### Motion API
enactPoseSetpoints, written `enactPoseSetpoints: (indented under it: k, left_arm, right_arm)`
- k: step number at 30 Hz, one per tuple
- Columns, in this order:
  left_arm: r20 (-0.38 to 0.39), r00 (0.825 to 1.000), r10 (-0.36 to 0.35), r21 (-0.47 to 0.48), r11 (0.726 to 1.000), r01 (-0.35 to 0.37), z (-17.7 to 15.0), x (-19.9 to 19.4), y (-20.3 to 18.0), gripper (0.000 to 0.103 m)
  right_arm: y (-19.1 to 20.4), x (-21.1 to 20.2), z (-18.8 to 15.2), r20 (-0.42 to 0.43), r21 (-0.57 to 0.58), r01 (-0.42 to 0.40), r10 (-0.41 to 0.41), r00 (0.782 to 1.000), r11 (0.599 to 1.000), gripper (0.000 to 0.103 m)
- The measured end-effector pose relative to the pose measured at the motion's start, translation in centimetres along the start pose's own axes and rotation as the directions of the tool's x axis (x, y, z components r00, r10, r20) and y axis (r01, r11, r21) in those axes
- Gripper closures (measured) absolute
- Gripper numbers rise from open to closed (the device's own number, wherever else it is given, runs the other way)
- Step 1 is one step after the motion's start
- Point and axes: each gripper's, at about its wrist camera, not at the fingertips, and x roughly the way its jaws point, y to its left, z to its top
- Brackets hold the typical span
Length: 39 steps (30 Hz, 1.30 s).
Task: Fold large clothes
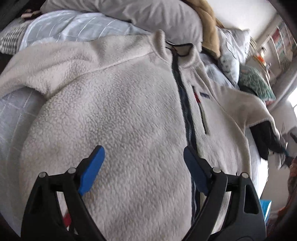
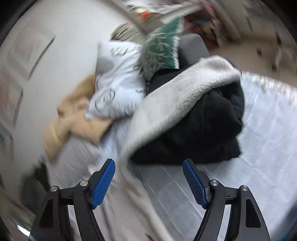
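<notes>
1. Spreading the garment comes first: the fleece jacket (image 1: 118, 103) lies front-up on the bed (image 1: 13, 115), zipper (image 1: 185, 103) closed, collar (image 1: 161, 44) toward the pillows (image 1: 141, 16). The body looks fairly flat.

2. Left sleeve (image 1: 42, 61): it lies bunched at the shoulder, doubled on itself. Judged from this view, it should be drawn out straight before any fold.

3. Left claw (image 1: 143, 153): it hovers over the chest panel, just left of the zipper. Its jaws stand wide apart with nothing between them – no cloth is gripped. Bring it low to the sleeve or side seam and pinch the thick pile deep, since a shallow grip on fleece is likely to slip.

4. Right sleeve (image 2: 185, 89): in the right wrist view, which is blurred, it drapes over a black garment (image 2: 204, 129) beside the jacket. Lift it clear of that garment first, so the two do not fold together.

5. Right claw (image 2: 148, 166): it is above the bed sheet near the sleeve's base, jaws wide and empty. Take the cuff end, then carry it across the chest.

6. Work both sides evenly – a fold line parallel to the zipper should keep the result square. The patterned cushions (image 2: 118, 79) lie close to the collar and could catch it.
</notes>
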Motion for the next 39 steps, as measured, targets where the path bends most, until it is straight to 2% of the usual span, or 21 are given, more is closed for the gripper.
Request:
enactPoseSetpoints:
  k: [3,7,10,11,12,13,14,15,19,22,24,28,30,35,36,39]
  left_arm:
    - [0.007,1.0,-0.002,-0.031,1.0,0.002,0.6,0.6,0.7,0.016]
    - [0.014,1.0,0.016,-0.036,0.999,-0.015,0.9,0.9,1.0,0.016]
    - [0.01,1.0,0.009,-0.022,1.0,-0.009,1.1,1.2,0.8,0.016]
    - [0.01,1.0,0.01,-0.019,1.0,-0.01,1.1,1.3,0.7,0.016]
    - [0.011,1.0,0.012,-0.015,1.0,-0.012,1.2,1.3,0.7,0.016]
    - [0.011,1.0,0.015,-0.009,1.0,-0.015,1.2,1.3,0.6,0.016]
    - [0.016,1.0,0.019,-0.003,1.0,-0.019,1.3,1.2,0.5,0.016]
    - [0.021,1.0,0.021,0.0,1.0,-0.021,1.3,1.1,0.5,0.016]
    - [0.05,0.998,0.025,0.01,1.0,-0.026,1.7,0.3,0.6,0.016]
    - [0.071,0.997,0.022,0.014,1.0,-0.023,2.0,-0.5,0.9,0.016]
    - [0.082,0.997,0.015,0.009,1.0,-0.016,2.2,-0.9,1.1,0.016]
    - [0.096,0.995,-0.005,-0.025,1.0,0.008,2.6,-1.8,1.9,0.016]
    - [0.1,0.995,-0.017,-0.043,0.999,0.021,2.7,-2.1,2.2,0.016]
    - [0.118,0.992,-0.034,-0.083,0.996,0.044,3.2,-2.9,3.4,0.016]
    - [0.12,0.992,-0.037,-0.091,0.995,0.048,3.3,-3.0,3.5,0.016]
    - [0.124,0.991,-0.048,-0.118,0.991,0.063,3.6,-3.2,4.0,0.016]
  right_arm:
    - [-1.9,2.2,2.0,0.025,0.111,-0.039,0.036,0.999,0.993,0.026]
    - [-2.8,5.5,4.0,0.037,0.172,-0.018,0.012,0.999,0.985,0.026]
    - [-2.5,7.2,5.2,0.054,0.169,0.043,-0.053,0.997,0.985,0.028]
    - [-2.2,7.7,5.6,0.066,0.168,0.084,-0.097,0.993,0.982,0.03]
    - [-2.2,7.8,5.5,0.07,0.168,0.107,-0.121,0.99,0.98,0.039]
    - [-1.8,8.1,5.6,0.075,0.169,0.149,-0.163,0.984,0.974,0.061]
    - [-1.3,8.3,5.6,0.074,0.169,0.189,-0.203,0.976,0.967,0.077]
    - [-1.0,8.4,5.6,0.075,0.166,0.194,-0.209,0.975,0.967,0.087]
    - [3.4,6.5,5.3,0.197,0.027,0.201,-0.202,0.959,0.979,0.091]
    - [7.9,4.7,5.0,0.242,-0.1,0.139,-0.111,0.964,0.985,0.092]
    - [11.3,3.8,4.3,0.25,-0.195,0.112,-0.061,0.966,0.974,0.092]
    - [19.5,3.1,1.3,0.231,-0.421,0.083,0.019,0.973,0.903,0.092]
    - [23.9,3.4,-1.4,0.206,-0.536,0.077,0.042,0.978,0.841,0.092]
    - [32.2,6.2,-10.4,0.119,-0.753,0.051,0.06,0.991,0.656,0.092]
    - [33.7,7.5,-13.3,0.091,-0.799,0.043,0.049,0.995,0.6,0.092]
    - [36.1,11.7,-20.0,0.023,-0.879,0.023,-0.006,1.0,0.477,0.091]
